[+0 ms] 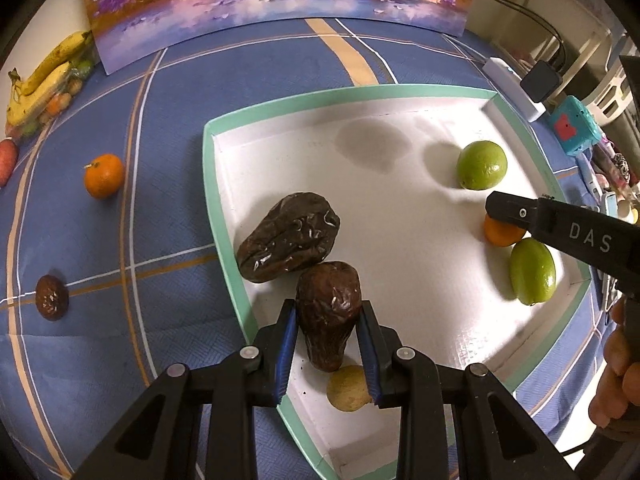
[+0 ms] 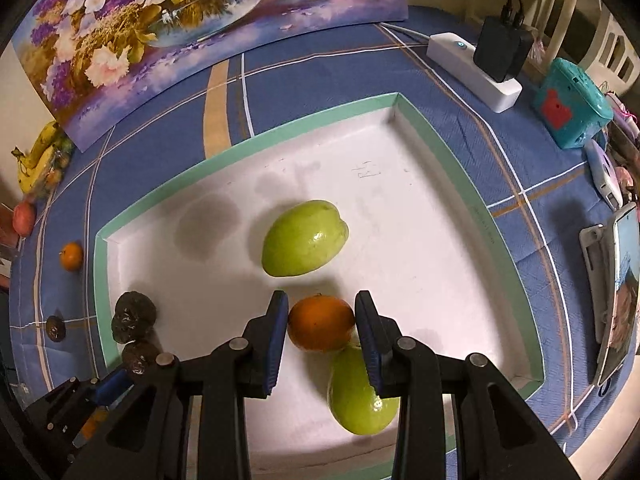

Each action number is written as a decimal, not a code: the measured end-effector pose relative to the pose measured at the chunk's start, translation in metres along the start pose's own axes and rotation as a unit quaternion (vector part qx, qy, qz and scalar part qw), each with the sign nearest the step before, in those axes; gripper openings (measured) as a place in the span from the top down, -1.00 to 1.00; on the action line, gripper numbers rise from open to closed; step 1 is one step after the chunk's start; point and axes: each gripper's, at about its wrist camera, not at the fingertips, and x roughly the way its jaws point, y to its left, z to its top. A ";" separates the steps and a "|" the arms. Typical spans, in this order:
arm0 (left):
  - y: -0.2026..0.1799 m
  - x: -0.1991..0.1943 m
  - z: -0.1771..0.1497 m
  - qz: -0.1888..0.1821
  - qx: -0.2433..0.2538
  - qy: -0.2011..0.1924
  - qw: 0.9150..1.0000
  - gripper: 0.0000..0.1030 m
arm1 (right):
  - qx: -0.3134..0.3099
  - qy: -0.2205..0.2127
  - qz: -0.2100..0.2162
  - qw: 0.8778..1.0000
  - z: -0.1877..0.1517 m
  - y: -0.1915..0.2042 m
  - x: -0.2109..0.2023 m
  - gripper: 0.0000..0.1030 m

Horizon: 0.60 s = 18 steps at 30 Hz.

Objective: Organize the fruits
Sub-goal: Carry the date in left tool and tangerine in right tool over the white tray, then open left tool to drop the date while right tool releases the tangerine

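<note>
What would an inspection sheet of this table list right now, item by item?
Surface: blue plaid tablecloth, with a white tray edged in green on it.
Job's things: in the tray, two green fruits, a wrinkled dark fruit, and a yellowish one; on the cloth, an orange and a small dark fruit.
Clutter: bananas, teal toy box, phone.
Grippers: left gripper shut on dark fruit; right gripper shut on tangerine.
Cables: black leads into a white power strip.
Surroundings: flower painting leaning behind.
</note>
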 end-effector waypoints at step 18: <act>0.012 -0.021 0.001 -0.024 -0.020 0.012 0.999 0.19 | -0.007 0.004 -0.014 1.000 0.002 0.001 -0.005 0.12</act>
